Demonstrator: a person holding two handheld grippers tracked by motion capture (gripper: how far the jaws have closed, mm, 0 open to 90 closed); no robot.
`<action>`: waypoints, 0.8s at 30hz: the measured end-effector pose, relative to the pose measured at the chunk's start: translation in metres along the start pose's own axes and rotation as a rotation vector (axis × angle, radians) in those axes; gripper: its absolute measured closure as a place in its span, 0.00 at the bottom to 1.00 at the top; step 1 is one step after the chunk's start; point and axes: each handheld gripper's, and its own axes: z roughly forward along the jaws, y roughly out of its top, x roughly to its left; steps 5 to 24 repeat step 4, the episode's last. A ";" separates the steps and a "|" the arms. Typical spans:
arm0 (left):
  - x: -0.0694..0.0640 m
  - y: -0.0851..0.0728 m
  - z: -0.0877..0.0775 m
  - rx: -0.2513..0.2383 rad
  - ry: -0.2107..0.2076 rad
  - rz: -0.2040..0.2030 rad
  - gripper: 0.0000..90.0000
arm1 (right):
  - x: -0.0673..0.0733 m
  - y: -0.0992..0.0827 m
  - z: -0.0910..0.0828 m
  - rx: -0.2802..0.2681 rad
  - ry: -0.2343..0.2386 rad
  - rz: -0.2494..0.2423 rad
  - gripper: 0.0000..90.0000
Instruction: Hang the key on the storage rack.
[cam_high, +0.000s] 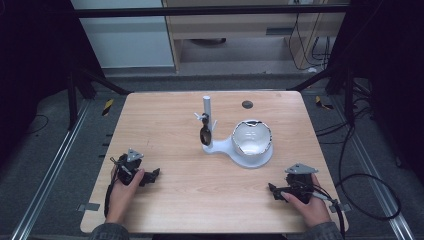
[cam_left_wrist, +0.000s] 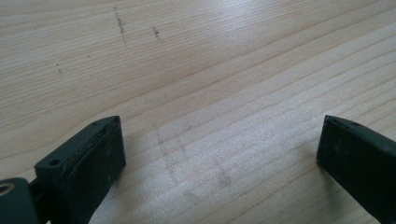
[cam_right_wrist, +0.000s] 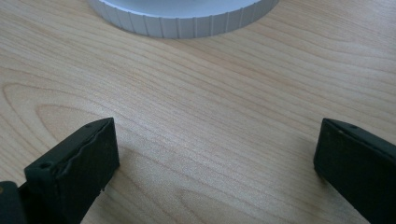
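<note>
I have both grippers low on the wooden table (cam_high: 190, 170). My left gripper (cam_high: 150, 176) sits at the lower left of the high view, held in the left hand (cam_high: 124, 187), with its grey three-cornered plate on top. In the left gripper view its jaws stand wide apart over bare wood grain, with nothing between them; a few faint dark scuffs mark the wood at the upper left of that frame.

My right gripper (cam_high: 274, 190) sits at the lower right of the high view, in the right hand (cam_high: 309, 202), its cable trailing off toward the table's right edge. Its jaws are also spread wide and hold nothing. In the right gripper view the ribbed edge of a white base (cam_right_wrist: 182, 21) crosses the top of the frame, well ahead of the jaws.

Near the centre of the high view stands a white stand (cam_high: 226, 148): an upright post (cam_high: 207, 112) on the left, a dark spoon-like thing (cam_high: 205, 135) hanging against it, and a shiny bowl (cam_high: 252, 137) on the round part at the right. Both grippers are well apart from it. A small dark round spot (cam_high: 247, 104) lies on the table beyond the bowl.
</note>
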 end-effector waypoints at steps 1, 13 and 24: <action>0.000 0.000 0.000 0.000 0.000 -0.001 0.00 | 0.000 0.000 0.000 0.000 0.000 0.000 0.00; 0.000 0.000 0.000 -0.002 0.002 -0.006 0.00 | 0.000 0.001 0.001 0.000 -0.001 -0.001 0.00; 0.000 0.000 0.000 -0.002 0.002 -0.006 0.00 | 0.000 0.001 0.001 0.000 -0.001 -0.001 0.00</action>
